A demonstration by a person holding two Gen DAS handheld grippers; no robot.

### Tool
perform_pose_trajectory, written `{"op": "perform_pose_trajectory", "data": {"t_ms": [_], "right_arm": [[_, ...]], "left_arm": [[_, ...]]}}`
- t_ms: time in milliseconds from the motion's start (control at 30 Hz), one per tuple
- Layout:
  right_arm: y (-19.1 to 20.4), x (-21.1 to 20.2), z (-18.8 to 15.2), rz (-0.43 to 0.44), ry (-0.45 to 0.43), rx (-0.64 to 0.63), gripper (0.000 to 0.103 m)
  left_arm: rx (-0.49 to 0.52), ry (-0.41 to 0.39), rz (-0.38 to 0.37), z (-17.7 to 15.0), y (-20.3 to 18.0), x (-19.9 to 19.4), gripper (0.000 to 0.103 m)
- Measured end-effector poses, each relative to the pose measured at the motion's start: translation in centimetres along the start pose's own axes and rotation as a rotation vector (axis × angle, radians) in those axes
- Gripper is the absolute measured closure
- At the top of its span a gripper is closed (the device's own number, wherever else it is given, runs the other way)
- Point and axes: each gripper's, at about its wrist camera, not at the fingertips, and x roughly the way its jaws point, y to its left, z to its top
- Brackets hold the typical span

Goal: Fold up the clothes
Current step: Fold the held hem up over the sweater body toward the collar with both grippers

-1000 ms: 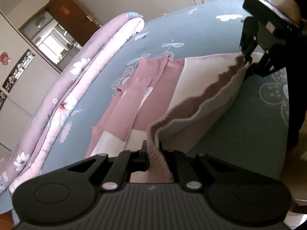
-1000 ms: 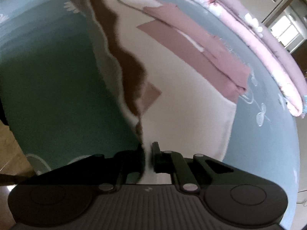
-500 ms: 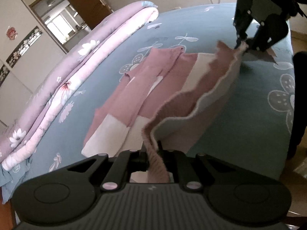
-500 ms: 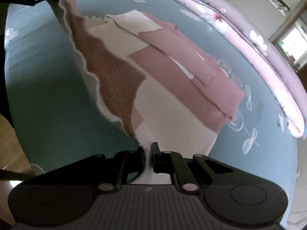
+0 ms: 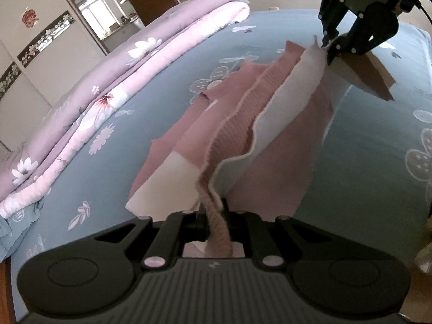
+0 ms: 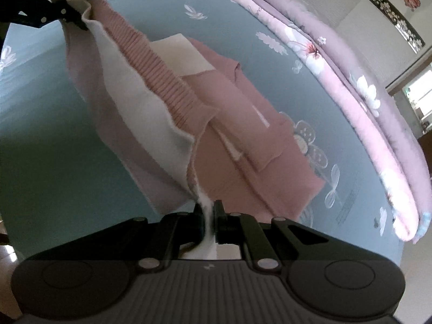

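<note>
1. Over the last second the lifted hem of the sweater [image 5: 272, 124] had travelled away from the bed's near edge and over the part of the garment that lay flat, toward the rolled quilt [image 5: 113, 86] at the far side of the bed [image 5: 378, 140].
2. The left hand-held gripper [image 5: 213, 216] was pinching the pink ribbed end of that hem; the right hand-held gripper [image 6: 208, 213] was pinching the white end, and each one showed at the far end of the hem in the other's view.
3. By my reading, this was a fold in hand: the bottom half was being carried over the body, whose sleeves already lay crossed inward. The hem hung in the air and had not been laid down.
4. The sweater lay on the bed between its near edge and the quilt, with its flat half nearer the quilt.
5. It was a soft knit in dusty pink and cream blocks, with a ribbed hem band and a paler inside face. The hem sagged in a wavy line between the 2 grips, so it looked limp and a little stretchy.
6. The bed's cover was smooth blue-green cloth with white flower prints; the quilt was puffy, lilac and floral.
</note>
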Motion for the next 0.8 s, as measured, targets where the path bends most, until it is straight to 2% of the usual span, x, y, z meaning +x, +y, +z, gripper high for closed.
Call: {"op": "perform_pose_trajectory", "data": {"t_ms": [400,800], "right_arm": [[-5.7,5.1,5.1,-0.048,-0.033,-0.009,0.094],[-9.4,11.7,9.0,-0.064,-0.042,0.027,0.094]], "left_arm": [[-0.112,0.020,0.045,2.5,5.8,5.4,0.098],[-0.249,0.089,0.049,2.3,11.1,12.7,0.095]]}}
